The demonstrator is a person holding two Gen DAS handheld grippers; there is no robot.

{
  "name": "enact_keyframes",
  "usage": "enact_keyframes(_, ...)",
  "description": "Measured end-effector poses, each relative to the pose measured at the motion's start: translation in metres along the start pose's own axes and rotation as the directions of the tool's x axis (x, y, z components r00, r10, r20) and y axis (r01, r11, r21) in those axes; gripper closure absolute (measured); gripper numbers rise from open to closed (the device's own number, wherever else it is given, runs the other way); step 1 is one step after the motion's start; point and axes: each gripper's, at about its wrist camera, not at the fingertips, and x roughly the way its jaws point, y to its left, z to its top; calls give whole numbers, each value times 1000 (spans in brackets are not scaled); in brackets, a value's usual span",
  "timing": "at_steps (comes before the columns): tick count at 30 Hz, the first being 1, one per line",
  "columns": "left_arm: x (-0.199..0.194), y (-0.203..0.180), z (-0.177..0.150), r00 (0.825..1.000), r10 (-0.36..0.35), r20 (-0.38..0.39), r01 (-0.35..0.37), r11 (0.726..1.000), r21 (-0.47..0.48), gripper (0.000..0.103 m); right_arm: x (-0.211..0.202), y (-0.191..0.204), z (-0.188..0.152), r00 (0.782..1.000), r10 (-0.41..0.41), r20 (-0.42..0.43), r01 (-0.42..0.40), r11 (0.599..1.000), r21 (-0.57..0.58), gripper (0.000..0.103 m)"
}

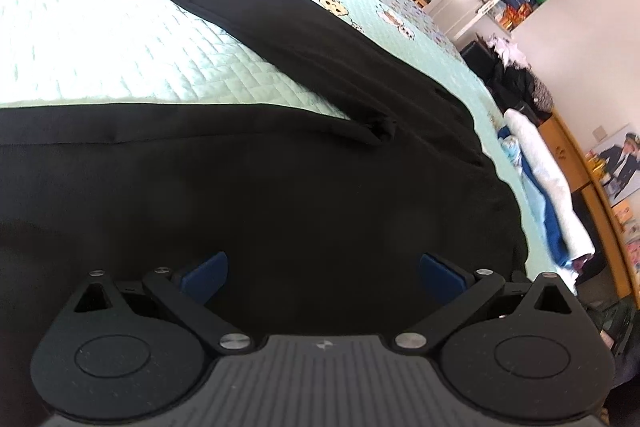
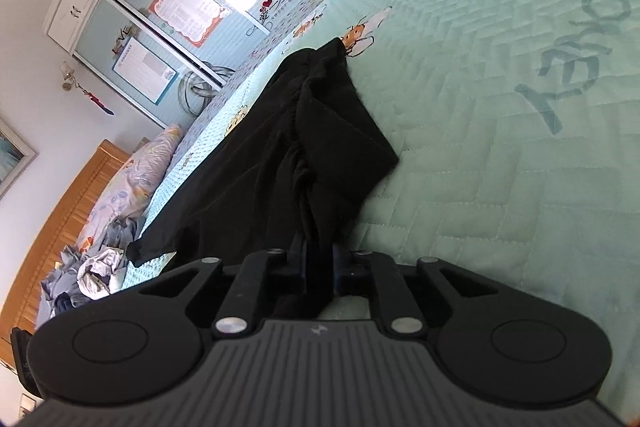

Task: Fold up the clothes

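1. On the bed (image 1: 100,39), under a pale green quilt, black trousers (image 1: 280,187) lie spread out, one leg running away to the far left corner in the left wrist view.
2. The left hand-held gripper (image 1: 323,269) hovers over the dark cloth with its jaws wide; nothing sits between its blue pads (image 1: 208,273).
3. The right hand-held gripper (image 2: 320,261) has its jaws drawn narrow on a bunched ridge of the trousers (image 2: 280,155), cloth passing between them and out toward the camera.
4. Judged from this, the fold is barely begun: one end is pinched, the rest still lies flat.
5. Risk: the pinch takes only a thin gather, so a quick lift could let the fabric slide free.
6. Risk: with only one side held, the cloth may drag, twist and crease rather than fold square.
7. Risk: the loose flap beside the right gripper could tuck under and spoil the edge.
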Motion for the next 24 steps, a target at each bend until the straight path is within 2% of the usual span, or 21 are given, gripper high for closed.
enact_keyframes(2, -4, 2, -1, 1000, -19, 16, 19, 1000, -17, 1, -7, 8, -2, 1000, -23, 2, 23, 999, -22, 79)
enact_keyframes(6, -18, 6, -2, 998, -35, 57, 37, 999, -25, 1, -26, 33, -7, 992, -112, 65, 119, 985, -125, 65)
enact_keyframes(9, -37, 9, -2, 993, -47, 105, 50, 998, -25, 1, -34, 59, -9, 988, -103, 115, 126, 969, -211, 52)
enact_keyframes(10, -43, 11, -2, 991, -49, 121, 52, 998, -22, 1, -33, 64, -9, 991, -80, 111, 103, 970, -221, 50)
enact_keyframes(13, -54, 21, -3, 990, -31, 137, 36, 999, -36, 1, -20, 74, -5, 998, -15, 67, 29, 977, -212, 49)
enact_keyframes(16, -54, 39, -7, 993, 18, 115, -8, 996, -91, 1, 3, 64, -4, 999, -37, 1, 37, 987, -157, 49)
enact_keyframes(18, -51, 49, -11, 995, 20, 100, -8, 993, -116, 1, 13, 53, -6, 992, -109, -62, 103, 990, -96, 51)
enact_keyframes(20, -52, 55, -13, 995, 1, 104, 11, 993, -118, 1, 9, 53, -10, 991, -118, -70, 110, 988, -105, 52)
enact_keyframes(24, -61, 52, -9, 990, -20, 137, 35, 994, -107, 1, -6, 79, -11, 992, -123, -33, 115, 978, -173, 51)
